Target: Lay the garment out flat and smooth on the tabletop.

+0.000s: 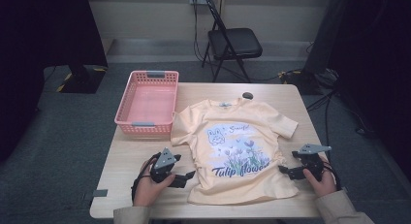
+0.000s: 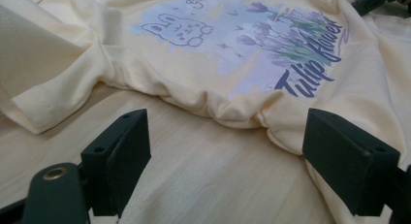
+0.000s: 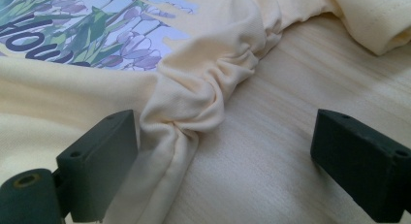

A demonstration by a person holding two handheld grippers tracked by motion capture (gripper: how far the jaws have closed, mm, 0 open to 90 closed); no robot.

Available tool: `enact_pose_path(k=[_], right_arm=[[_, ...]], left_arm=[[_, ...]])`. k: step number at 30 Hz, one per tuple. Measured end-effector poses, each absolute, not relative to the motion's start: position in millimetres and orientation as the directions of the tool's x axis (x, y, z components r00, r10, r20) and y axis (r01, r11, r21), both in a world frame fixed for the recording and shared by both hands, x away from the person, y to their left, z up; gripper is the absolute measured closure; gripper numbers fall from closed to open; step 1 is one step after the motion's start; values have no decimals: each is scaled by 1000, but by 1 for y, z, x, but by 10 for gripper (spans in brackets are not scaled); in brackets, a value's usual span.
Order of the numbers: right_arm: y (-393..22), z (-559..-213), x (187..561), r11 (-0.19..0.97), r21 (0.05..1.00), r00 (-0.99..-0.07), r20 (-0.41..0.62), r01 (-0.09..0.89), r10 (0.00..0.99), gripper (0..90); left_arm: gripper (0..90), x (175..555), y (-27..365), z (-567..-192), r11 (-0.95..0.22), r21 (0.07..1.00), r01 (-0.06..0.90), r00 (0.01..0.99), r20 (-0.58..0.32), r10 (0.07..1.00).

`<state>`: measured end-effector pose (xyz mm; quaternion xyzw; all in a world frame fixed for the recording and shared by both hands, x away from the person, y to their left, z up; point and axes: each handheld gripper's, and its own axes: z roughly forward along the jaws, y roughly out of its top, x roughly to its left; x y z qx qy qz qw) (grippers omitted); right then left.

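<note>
Cloth fills the middle of our light wooden table [image 1: 126,161]: one pale yellow short-sleeved T-shirt [image 1: 237,151] with a bunny and tulip print, lying face up, collar towards the far edge and hem towards us. We hold two black two-jaw grippers, one in each hand. Our left gripper [image 1: 186,178] sits at the shirt's left side seam, near the hem; its jaws stand wide apart and grasp nothing. In the left gripper view that gripper [image 2: 225,151] has bare wood under its left jaw, while its right jaw is over the bunched edge of the fabric [image 2: 232,107]. Our right gripper [image 1: 285,171] sits at the opposite side seam, also released, jaws spread. In the right gripper view, that gripper [image 3: 223,156] has its left jaw just beside a gathered ridge of the shirt [image 3: 203,88]; whether it touches the cloth we cannot tell, and the right jaw is over bare table.

Beyond the shirt's left sleeve stands one pink plastic latticed basket [image 1: 125,105]. One small dark round object [image 1: 247,95] lies by the collar at the table's far edge. One black folding chair [image 1: 232,42] stands on the floor behind the table.
</note>
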<state>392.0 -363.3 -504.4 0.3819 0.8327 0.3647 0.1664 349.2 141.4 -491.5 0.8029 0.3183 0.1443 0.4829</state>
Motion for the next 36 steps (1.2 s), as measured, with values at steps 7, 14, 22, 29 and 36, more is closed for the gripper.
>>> enact_pose_path(k=[7,14,22,29,36], right_arm=[[-363,-504,392,443,734,-654,2,514,756,83],[-363,-504,392,443,734,-654,1,514,756,83],[-363,-504,392,443,734,-654,2,514,756,83],[-363,-504,392,443,734,-654,1,514,756,83],[-363,-504,392,443,734,-654,2,514,756,83]], left_arm=[[172,349,153,-493,-323,864,386,738,-79,670],[173,349,163,-495,-322,861,394,727,-77,683],[174,350,172,-498,-316,857,406,713,-81,696],[174,350,180,-501,-316,850,422,699,-84,710],[174,351,184,-505,-323,839,438,687,-81,722]])
